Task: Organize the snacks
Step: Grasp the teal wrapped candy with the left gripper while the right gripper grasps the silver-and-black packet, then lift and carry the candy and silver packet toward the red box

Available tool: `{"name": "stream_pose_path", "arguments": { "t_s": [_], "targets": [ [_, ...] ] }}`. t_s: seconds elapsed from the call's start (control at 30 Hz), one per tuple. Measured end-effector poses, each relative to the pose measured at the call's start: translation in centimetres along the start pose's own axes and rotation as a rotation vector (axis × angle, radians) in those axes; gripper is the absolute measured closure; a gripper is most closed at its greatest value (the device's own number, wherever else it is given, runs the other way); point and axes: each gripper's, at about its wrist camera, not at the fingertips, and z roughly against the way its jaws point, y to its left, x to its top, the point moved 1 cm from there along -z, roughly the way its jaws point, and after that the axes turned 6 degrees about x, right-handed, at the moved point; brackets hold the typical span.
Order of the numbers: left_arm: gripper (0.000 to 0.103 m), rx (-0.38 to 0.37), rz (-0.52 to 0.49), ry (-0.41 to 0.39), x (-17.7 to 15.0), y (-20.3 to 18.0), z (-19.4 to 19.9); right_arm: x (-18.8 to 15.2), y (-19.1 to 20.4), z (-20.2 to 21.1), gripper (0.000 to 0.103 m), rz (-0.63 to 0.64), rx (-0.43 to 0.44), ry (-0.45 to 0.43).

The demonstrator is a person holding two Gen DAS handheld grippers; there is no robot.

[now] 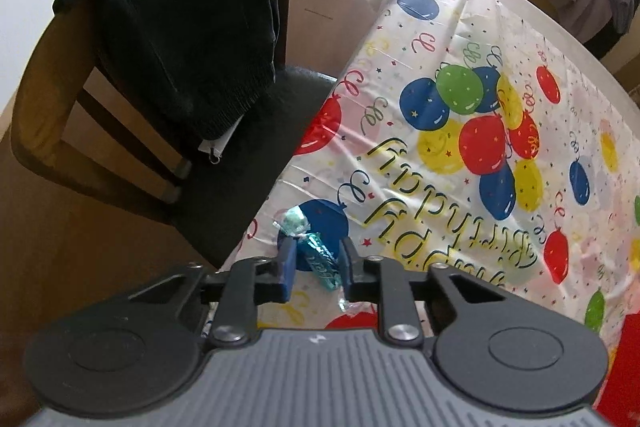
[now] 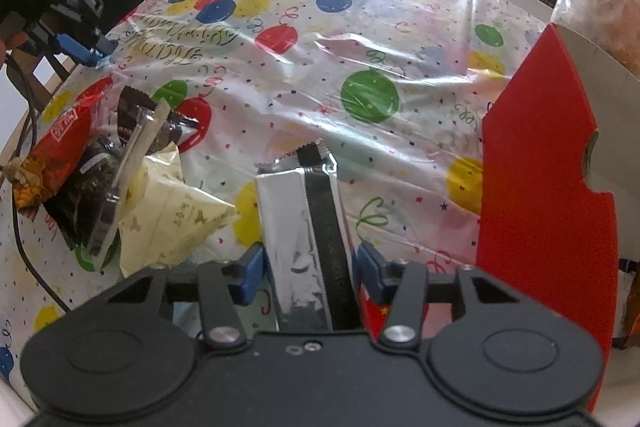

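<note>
I am seeing my left gripper (image 1: 318, 263) pointing steeply down at the near corner of the table, its blue pads closing in around a teal wrapped candy (image 1: 318, 255), though I cannot tell whether both pads are pressing on it; the candy is lying on the balloon-print tablecloth (image 1: 460, 187) near the edge; beyond it a wooden chair (image 1: 48, 131) is standing with a dark garment (image 1: 188, 19) hanging over its back; my right gripper (image 2: 310, 271) is straddling a silver snack packet (image 2: 298, 223) with a black stripe, pads close beside its sides, contact unclear; to its left a heap of snack bags (image 2: 104, 171) is sitting on the cloth; to its right a red box (image 2: 548, 195) is standing open.
</note>
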Motion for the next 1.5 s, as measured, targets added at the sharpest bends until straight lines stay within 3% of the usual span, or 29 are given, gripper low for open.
{"name": "stream_pose_path", "arguments": {
  "t_s": [0.1,0.53,1.13,1.5],
  "targets": [
    [0.090,-0.004,-0.010,-0.004,-0.2,0.1,0.1,-0.1,-0.1,0.1,0.061,-0.016,-0.003,-0.008],
    [0.090,-0.047,-0.011,-0.034,-1.7,2.3,2.5,-0.8,-0.6,3.6,0.062,-0.118,0.009,-0.087],
    [0.092,-0.139,-0.027,-0.125,-4.5,3.7,9.9,-2.2,-0.6,10.9,0.062,-0.162,0.058,-0.233],
    [0.091,-0.059,0.040,-0.077,-3.2,3.1,6.1,-2.9,-0.9,12.5,0.061,-0.162,0.076,-0.255]
  ]
}}
